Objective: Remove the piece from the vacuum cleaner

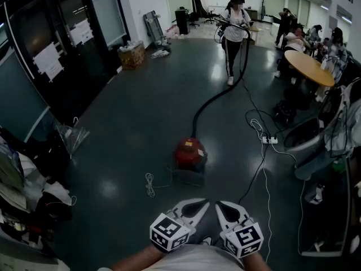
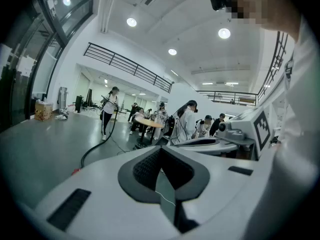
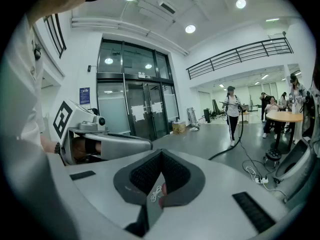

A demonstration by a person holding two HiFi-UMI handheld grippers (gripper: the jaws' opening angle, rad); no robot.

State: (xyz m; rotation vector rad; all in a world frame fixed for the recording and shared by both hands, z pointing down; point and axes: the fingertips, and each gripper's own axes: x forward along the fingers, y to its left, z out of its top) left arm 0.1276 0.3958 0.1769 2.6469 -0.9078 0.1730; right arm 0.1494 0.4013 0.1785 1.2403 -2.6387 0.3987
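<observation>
A red canister vacuum cleaner (image 1: 190,153) sits on the dark floor just ahead of me. Its black hose (image 1: 217,97) runs away to a person (image 1: 233,27) standing at the far end, who holds the wand. My left gripper (image 1: 203,205) and right gripper (image 1: 221,206) hang side by side at the bottom of the head view, short of the vacuum and touching nothing. Both are shut with nothing between the pads. In the left gripper view the left gripper (image 2: 161,156) points along the floor, with the hose (image 2: 95,146) to its left. The right gripper (image 3: 160,159) shows the hose (image 3: 225,151) at right.
A white coiled cord (image 1: 149,184) lies left of the vacuum. A power strip (image 1: 269,140) with cables lies to the right. A round wooden table (image 1: 307,66) with seated people stands at far right. A cardboard box (image 1: 131,55) sits by the glass doors (image 1: 67,44); clutter fills the near left.
</observation>
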